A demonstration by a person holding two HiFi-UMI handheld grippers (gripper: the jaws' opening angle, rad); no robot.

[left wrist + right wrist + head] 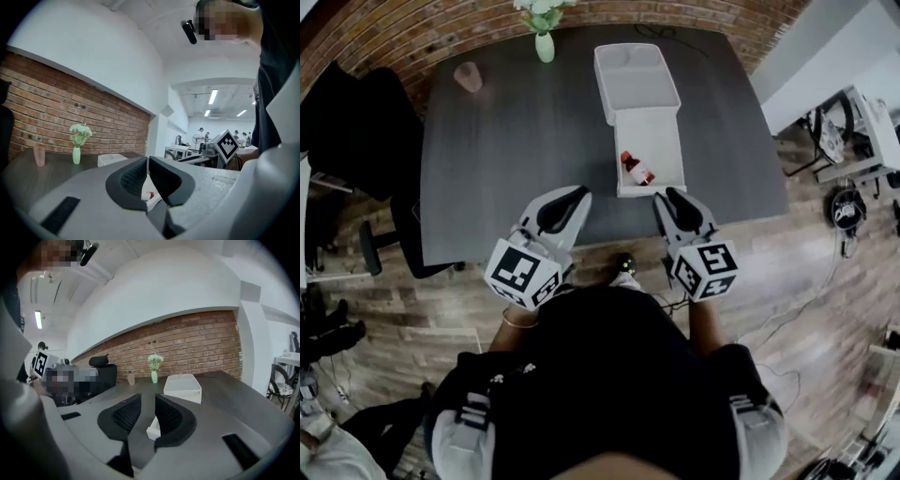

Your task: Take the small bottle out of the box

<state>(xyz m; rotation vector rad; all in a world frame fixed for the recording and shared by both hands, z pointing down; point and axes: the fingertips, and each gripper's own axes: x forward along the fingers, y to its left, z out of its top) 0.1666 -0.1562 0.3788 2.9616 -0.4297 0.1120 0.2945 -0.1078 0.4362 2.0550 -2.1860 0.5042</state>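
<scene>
Dark table (506, 141), centre frame: your empty, part-open right gripper (667, 195) may shove the white box (661, 141) instead of reaching the small bottle (637, 170); left gripper (580, 194) closed, empty.

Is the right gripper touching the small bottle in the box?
Apart. The head view shows the small bottle inside the box and the right gripper outside its near wall, bare box floor between them.

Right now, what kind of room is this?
Likely an office or lab workspace: a dark table beside a brick wall, an office chair next to it, and strip lights over people in the background.
</scene>
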